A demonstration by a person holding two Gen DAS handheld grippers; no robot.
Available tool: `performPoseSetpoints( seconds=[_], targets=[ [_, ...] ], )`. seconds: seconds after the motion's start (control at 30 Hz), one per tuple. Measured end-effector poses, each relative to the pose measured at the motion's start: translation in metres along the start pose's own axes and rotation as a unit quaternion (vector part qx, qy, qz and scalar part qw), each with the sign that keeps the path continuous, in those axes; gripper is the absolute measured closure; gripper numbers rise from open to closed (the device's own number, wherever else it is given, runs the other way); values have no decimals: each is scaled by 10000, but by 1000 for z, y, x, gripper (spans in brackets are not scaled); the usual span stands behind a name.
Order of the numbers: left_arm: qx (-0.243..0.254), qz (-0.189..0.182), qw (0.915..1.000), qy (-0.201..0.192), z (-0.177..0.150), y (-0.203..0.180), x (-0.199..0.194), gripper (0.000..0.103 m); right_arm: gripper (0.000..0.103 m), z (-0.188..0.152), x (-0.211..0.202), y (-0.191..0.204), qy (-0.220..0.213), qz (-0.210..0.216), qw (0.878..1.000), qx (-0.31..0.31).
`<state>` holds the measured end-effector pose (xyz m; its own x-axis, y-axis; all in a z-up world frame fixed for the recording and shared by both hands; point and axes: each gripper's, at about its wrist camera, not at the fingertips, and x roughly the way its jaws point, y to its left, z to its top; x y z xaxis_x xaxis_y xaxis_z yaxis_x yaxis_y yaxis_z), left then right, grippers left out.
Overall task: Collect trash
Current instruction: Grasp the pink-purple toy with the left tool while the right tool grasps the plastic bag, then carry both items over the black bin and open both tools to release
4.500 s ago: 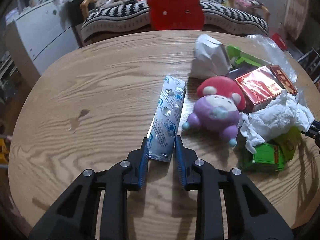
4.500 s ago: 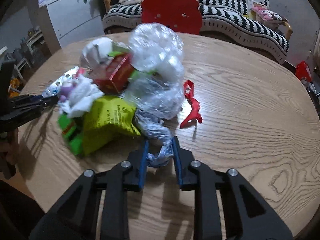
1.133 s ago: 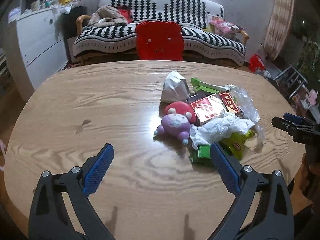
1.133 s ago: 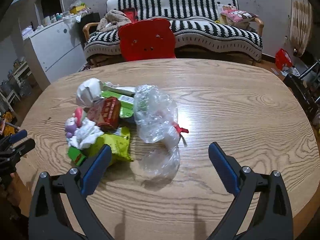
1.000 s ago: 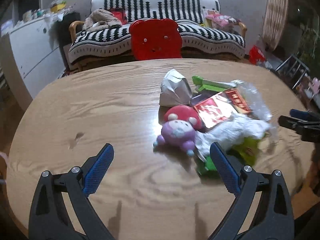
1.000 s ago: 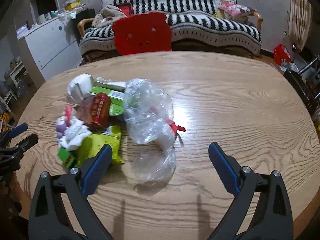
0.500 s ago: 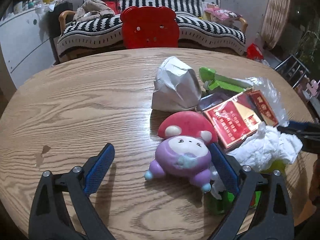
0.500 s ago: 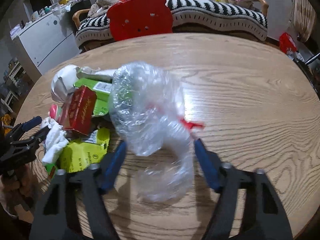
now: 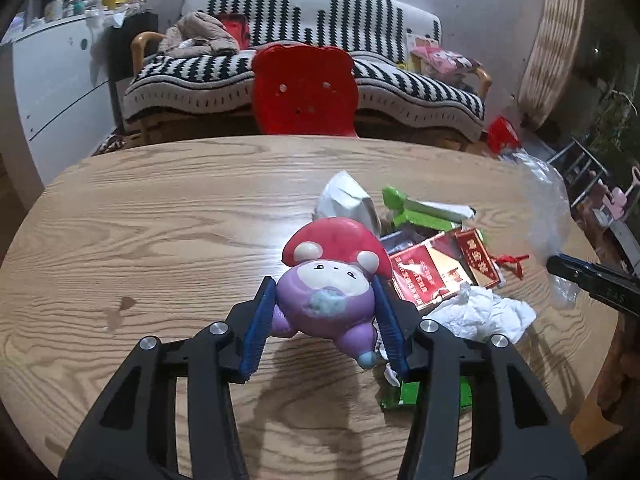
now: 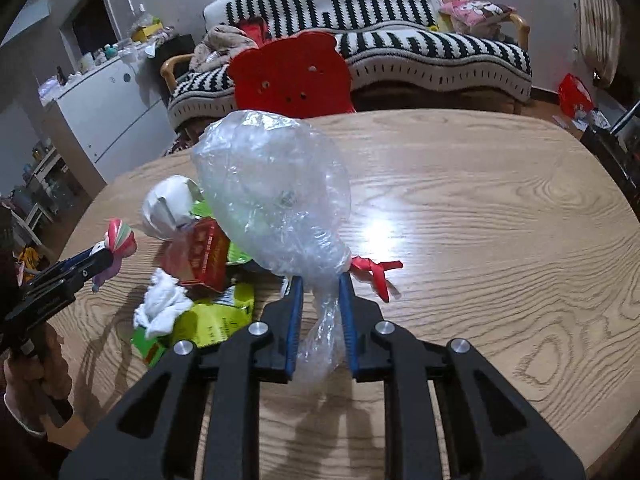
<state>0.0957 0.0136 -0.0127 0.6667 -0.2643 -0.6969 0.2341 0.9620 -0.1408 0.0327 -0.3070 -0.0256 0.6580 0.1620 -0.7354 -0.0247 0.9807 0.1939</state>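
Observation:
A squishy toy (image 9: 332,248) with a red mushroom cap and purple body sits between the blue pads of my left gripper (image 9: 323,284). Its jaws are closing and the pads press on both sides of the purple body. In the right wrist view a crumpled clear plastic bag (image 10: 272,192) stands up from my right gripper (image 10: 320,280). Those jaws are closing too, and they pinch the bag's thin neck. A red ribbon (image 10: 372,268) lies just right of the bag. The left gripper (image 10: 100,258) with the toy also shows at that view's left edge.
The trash pile on the wooden table (image 9: 160,220) holds a red cigarette box (image 9: 432,272), white tissue (image 9: 480,312), crumpled white paper (image 9: 346,200), green packaging (image 9: 420,212) and a yellow-green packet (image 10: 216,316). Behind the table stand a red bear-shaped chair (image 9: 304,92) and a striped sofa (image 9: 312,40).
Both grippers went from wide open to closed. The left moved in onto the mushroom toy, the right onto the plastic bag's neck, and the bag now stands higher.

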Motion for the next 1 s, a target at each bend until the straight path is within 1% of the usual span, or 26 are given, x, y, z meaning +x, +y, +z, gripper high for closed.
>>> performPoseSetpoints(
  seconds=[0.17, 0.27, 0.33, 0.43, 0.6, 0.73, 0.83, 0.87, 0.9, 1.0],
  targets=[
    [21, 192, 9998, 13, -1, -7, -12, 55, 84, -4, -12, -8, -32, -56, 10000, 24],
    [-18, 84, 10000, -16, 0, -22, -20, 55, 84, -8, -28, -20, -113, -129, 9998, 79],
    [22, -51, 10000, -44, 0, -42, -25, 55, 84, -14, -41, -29, -171, -197, 9996, 104],
    [208, -193, 9996, -73, -1, -73, -31, 55, 84, -23, -64, -50, -258, -338, 9990, 160],
    [534, -669, 9963, -101, -12, -147, -36, 55, 84, -44, -102, -94, -321, -613, 9970, 344],
    [1010, -1063, 9891, -131, -27, -218, -35, 55, 84, -70, -134, -138, -303, -904, 9938, 567],
    [1194, -1408, 9828, -1, -41, -259, -29, 55, 84, -88, -154, -170, -287, -1150, 9900, 761],
    [1289, -1534, 9797, 63, -48, -277, -27, 55, 84, -99, -165, -187, -288, -1275, 9875, 878],
    [1384, -1650, 9765, 102, -55, -293, -26, 55, 84, -106, -171, -196, -301, -1349, 9858, 950],
    [1711, -2035, 9638, 175, -79, -343, -25, 55, 84, -135, -198, -235, -316, -1618, 9782, 1260]
  ],
)
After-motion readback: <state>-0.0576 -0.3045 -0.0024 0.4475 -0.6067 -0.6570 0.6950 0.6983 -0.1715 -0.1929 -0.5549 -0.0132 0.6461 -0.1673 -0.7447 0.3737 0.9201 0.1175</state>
